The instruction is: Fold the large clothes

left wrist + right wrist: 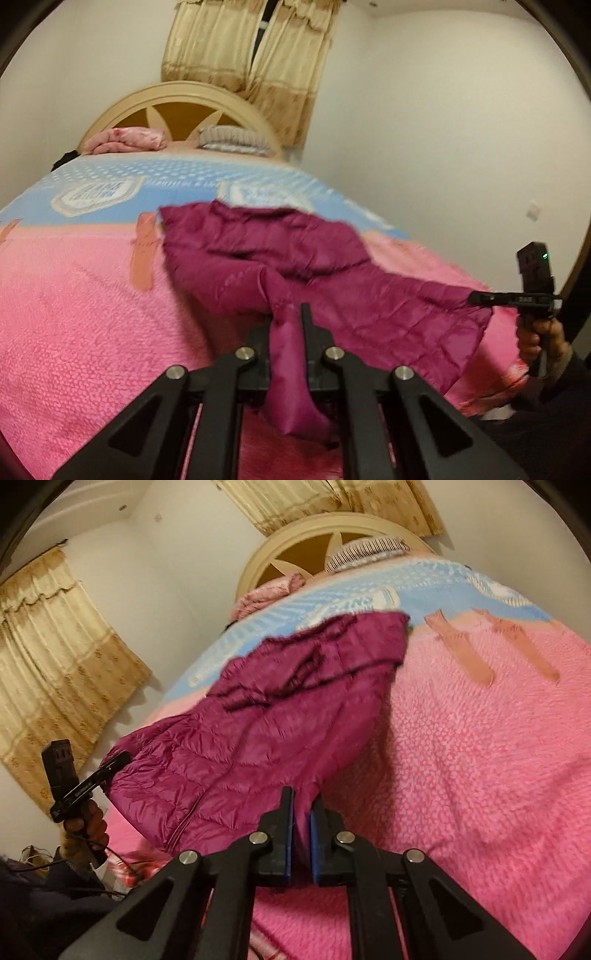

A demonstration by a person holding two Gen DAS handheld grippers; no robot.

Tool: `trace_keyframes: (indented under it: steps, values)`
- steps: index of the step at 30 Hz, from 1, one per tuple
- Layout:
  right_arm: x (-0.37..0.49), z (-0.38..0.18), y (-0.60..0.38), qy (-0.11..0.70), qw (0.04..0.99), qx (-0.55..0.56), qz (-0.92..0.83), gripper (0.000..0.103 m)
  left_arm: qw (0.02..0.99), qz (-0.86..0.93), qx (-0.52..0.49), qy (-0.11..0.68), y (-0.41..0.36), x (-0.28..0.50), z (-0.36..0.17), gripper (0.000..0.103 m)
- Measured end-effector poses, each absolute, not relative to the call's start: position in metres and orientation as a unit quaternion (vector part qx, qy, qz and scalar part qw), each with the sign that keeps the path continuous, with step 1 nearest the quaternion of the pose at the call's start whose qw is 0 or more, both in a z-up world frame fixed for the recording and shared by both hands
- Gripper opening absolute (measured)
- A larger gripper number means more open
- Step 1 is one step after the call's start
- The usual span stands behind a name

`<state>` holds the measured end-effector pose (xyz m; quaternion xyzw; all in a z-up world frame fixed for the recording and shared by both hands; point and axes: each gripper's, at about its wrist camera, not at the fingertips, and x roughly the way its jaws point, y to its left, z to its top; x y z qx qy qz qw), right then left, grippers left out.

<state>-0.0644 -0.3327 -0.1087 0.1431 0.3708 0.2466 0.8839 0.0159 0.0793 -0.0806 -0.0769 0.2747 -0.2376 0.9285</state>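
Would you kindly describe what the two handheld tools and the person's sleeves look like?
Both are matte black. The left tool and right tool have triangular cut-out linkage arms with silver pivot pins; the right one's pads are blue. Seen from outside, each carries a boxy black top module, one with a small green light. The sleeves look dark with a lighter knitted cuff.

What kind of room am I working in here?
A bedroom, most likely in a home. A bed with a pink and blue cover fills the view, pillows lie against an arched headboard, and beige curtains hang behind it. A magenta quilted jacket lies on the bed.
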Motion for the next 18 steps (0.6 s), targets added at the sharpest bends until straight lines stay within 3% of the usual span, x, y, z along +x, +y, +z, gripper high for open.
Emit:
trace_keyframes:
  steps: [5,11,18]
  values:
    - [-0.093,-0.062,-0.357,0.321,0.894,0.166,0.265,0.005,0.934,-0.265,-0.059,0.233,0.074,-0.002,-0.042,0.009]
    - [-0.078,-0.019,-0.36,0.261,0.91,0.161,0.279,0.003,0.94,-0.25,-0.047,0.227,0.08,0.038,-0.029,0.009]
    - [-0.031,-0.089,-0.39,0.377,0.861,0.258,0.222,0.005,0.939,-0.257,-0.06,0.219,0.079,0.033,-0.035,0.008]
